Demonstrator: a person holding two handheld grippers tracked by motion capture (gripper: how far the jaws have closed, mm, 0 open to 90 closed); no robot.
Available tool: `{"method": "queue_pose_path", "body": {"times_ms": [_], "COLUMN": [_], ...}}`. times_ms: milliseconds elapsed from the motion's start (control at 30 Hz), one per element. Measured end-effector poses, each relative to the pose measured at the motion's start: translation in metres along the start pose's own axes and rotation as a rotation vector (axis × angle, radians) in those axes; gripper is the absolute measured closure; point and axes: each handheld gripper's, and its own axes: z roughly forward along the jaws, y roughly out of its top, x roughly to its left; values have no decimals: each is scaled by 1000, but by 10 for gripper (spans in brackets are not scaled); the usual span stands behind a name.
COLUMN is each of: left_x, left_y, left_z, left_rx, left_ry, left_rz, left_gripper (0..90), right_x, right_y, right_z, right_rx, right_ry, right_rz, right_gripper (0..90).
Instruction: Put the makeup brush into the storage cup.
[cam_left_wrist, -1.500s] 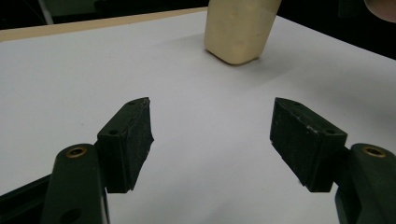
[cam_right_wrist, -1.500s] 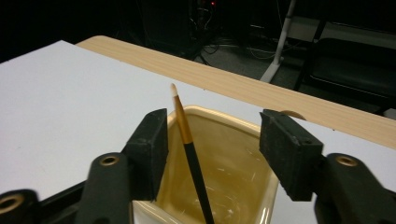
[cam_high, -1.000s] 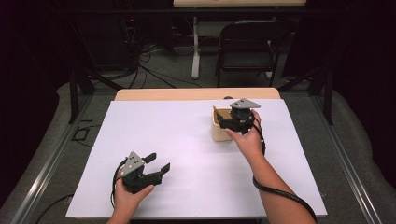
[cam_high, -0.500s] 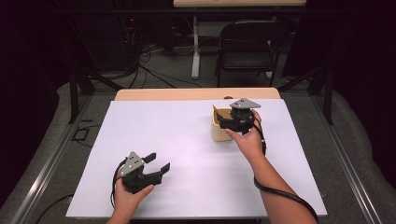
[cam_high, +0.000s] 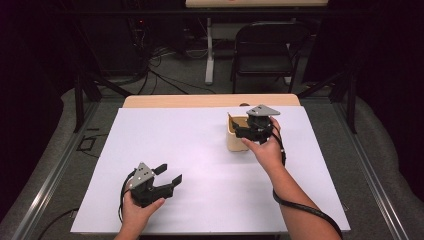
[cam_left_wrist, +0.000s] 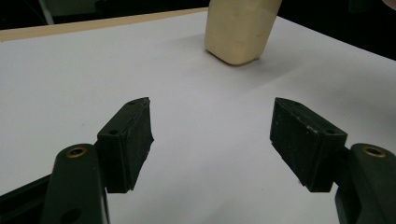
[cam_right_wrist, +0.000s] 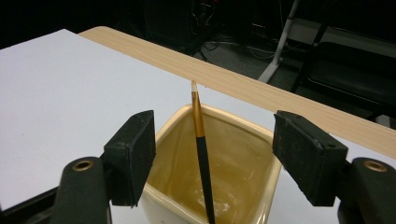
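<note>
A cream square cup (cam_high: 235, 136) stands on the white table sheet (cam_high: 200, 150) at the right middle. In the right gripper view the cup (cam_right_wrist: 233, 154) holds a paintbrush (cam_right_wrist: 201, 154) with a black handle, gold ferrule and pale tip, leaning against the far rim. My right gripper (cam_right_wrist: 212, 154) hovers just above the cup's mouth, open, its jaws on either side of the brush and not touching it; in the high view the same gripper (cam_high: 243, 129) sits over the cup. My left gripper (cam_high: 168, 173) rests near the front left, open and empty, and points toward the cup (cam_left_wrist: 240, 28).
A wooden table edge (cam_high: 210, 101) runs along the far side of the white sheet. Behind it stand a black folding chair (cam_high: 265, 47) and cables on the floor. A cable (cam_high: 300, 210) trails from the right gripper along the forearm.
</note>
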Motion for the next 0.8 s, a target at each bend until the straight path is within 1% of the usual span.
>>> {"method": "queue_pose_path", "body": {"times_ms": [200,500,633,800], "left_x": [0,0,0,0], "left_y": [0,0,0,0], "left_z": [0,0,0,1], "left_rx": [0,1,1,3], "left_ry": [-4,-4,-4,-3], "left_rz": [0,0,0,1], "left_gripper": [295,295,294,295], "right_x": [0,1,0,0], "right_y": [2,5,4,3], "right_z": [-4,-11,-14,-19], "right_rx": [-7,-15,-17,-22], "right_ry": [6,15,23,30], "right_rz": [1,-17,-1,5], "right_gripper": [299,300,300,300]}}
